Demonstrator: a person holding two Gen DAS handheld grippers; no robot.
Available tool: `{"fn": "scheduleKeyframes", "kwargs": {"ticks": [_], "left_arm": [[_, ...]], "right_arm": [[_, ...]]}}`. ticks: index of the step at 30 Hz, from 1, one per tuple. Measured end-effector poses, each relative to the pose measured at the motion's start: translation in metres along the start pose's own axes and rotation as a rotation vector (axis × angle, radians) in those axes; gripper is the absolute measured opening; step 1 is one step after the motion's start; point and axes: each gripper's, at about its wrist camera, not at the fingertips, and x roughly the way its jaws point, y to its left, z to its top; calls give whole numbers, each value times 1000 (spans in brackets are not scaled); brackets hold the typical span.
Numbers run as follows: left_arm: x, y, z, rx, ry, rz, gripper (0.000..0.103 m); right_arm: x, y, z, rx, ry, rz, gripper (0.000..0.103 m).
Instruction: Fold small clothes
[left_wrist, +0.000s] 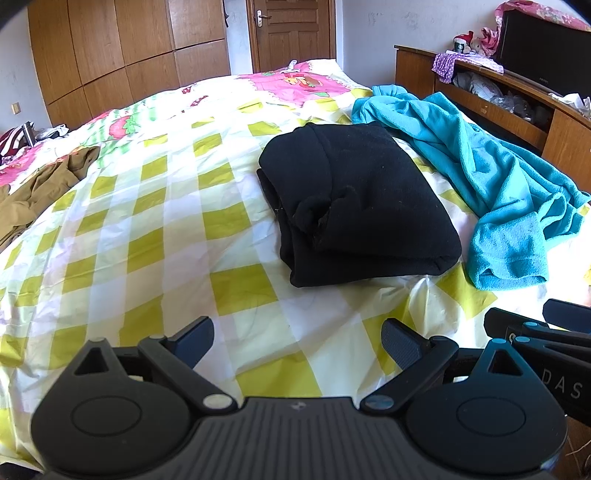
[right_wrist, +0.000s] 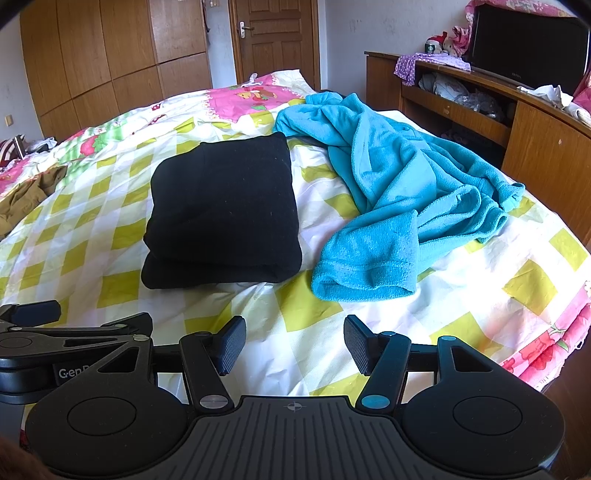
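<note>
Where the checked yellow-and-white bedspread (left_wrist: 155, 236) lies flat in the middle of the bed, a black garment (right_wrist: 221, 210) sits folded into a thick square bundle, its doubled edge facing the cameras. Just to its right a turquoise fleece garment (right_wrist: 399, 206) lies crumpled and unfolded, one cuffed sleeve trailing toward the near edge of the bed; the two look close, but whether they touch cannot be told. At the far left of the bed a brown garment (left_wrist: 33, 192) lies bunched.

Both grippers hang over the bare bedspread on the near side of the bundle, side by side, tilted downward toward the bed and well short of the clothes. The left gripper (left_wrist: 297, 341) has its jaws spread wide with only bedspread showing between them. The right gripper (right_wrist: 294, 343) stands partly open, jaws likewise empty.

In the right wrist view the neighbouring tool's body carries white lettering "Gen", cut off; in the left wrist view the other body shows "DAS". On the wooden cabinet (right_wrist: 535, 140) stands a dark television (right_wrist: 528, 44); its small logo is unreadable.
</note>
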Motion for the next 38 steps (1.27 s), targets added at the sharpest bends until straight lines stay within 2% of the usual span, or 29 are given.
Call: {"fn": "scheduleKeyframes", "kwargs": {"ticks": [38], "left_arm": [[-8,-6,1,7,-26,17,103]], "right_arm": [[-4,-1,0,13,-7,3,59]]}}
